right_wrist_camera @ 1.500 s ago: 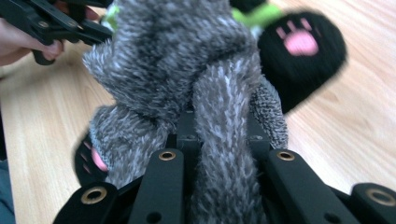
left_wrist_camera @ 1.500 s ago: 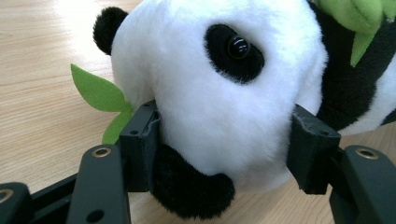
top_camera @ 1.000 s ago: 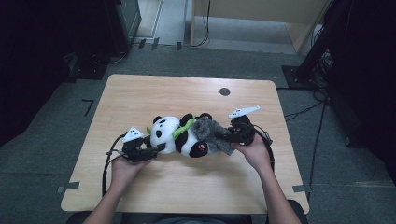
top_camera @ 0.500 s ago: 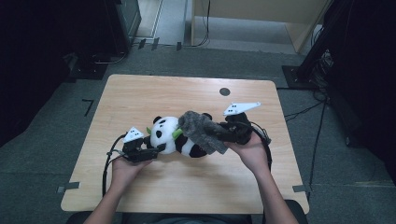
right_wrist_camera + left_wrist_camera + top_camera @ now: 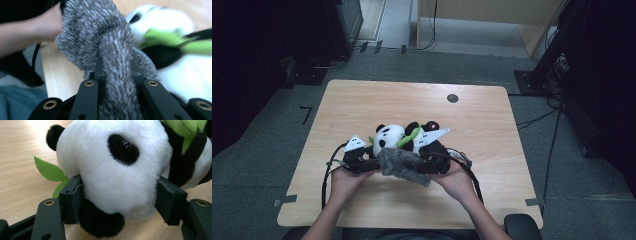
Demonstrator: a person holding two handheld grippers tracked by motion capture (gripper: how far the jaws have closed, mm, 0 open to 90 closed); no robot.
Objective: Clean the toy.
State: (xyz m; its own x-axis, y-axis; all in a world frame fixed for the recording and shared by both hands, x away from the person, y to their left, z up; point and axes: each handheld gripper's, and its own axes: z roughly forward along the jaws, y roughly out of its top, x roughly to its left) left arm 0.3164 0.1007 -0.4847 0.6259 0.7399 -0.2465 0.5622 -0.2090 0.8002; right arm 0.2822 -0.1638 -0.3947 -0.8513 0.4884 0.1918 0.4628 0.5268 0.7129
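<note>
Panda plush (image 5: 398, 139) lies on its side mid-counter (image 5: 492, 125), head toward your left, body partly hidden behind the shaggy grey cloth (image 5: 404, 165). Your left gripper (image 5: 117, 202) clamps its soft white head; your right gripper (image 5: 115, 75) pinches the bunched cloth, background blurred.

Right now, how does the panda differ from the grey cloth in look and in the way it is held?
The panda is black and white, smooth and stuffed round; the cloth is grey, shaggy and limp. The left gripper clamps the panda's head wide on the table; the right gripper pinches the cloth into a narrow bunch in front of the panda. Both are soft and gripped.
</note>
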